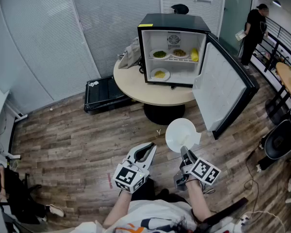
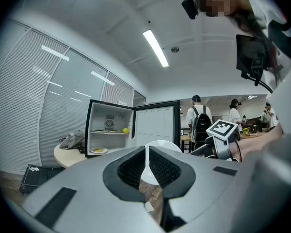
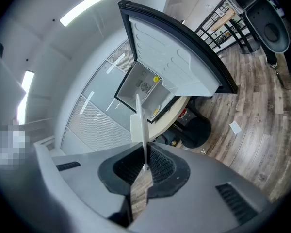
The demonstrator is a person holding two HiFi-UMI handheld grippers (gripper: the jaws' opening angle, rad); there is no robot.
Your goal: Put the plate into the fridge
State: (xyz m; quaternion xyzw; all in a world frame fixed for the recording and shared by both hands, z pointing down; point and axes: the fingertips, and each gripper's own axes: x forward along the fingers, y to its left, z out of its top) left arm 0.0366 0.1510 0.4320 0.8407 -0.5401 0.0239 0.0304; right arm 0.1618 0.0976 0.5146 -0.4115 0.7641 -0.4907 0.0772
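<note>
While the white plate [image 1: 180,134] is outside the fridge [image 1: 173,22], in front of it and over the wood floor [image 1: 63,144], my right gripper [image 3: 144,166] is clamped on its near rim. In the right gripper view the plate stands edge-on between the jaws, pointing toward the fridge. My left gripper [image 1: 148,150] is beside the right one, equally far in front of the fridge. Its jaws are drawn together with nothing between them, and its view looks level at the fridge with the plate showing beyond the tips. The fridge stands on a round table [image 1: 136,89] with its door [image 1: 223,81] swung fully open to its right. Inside the fridge, two dishes of food [image 1: 159,54] and a yellow item [image 1: 194,55] sit on the upper shelf, and one dish of yellow food [image 1: 159,74] sits on the bottom. A grey bundle [image 1: 131,55] lies on the table just left of the fridge. A person [image 1: 254,28] stands well to the right of the fridge, behind its door.
</note>
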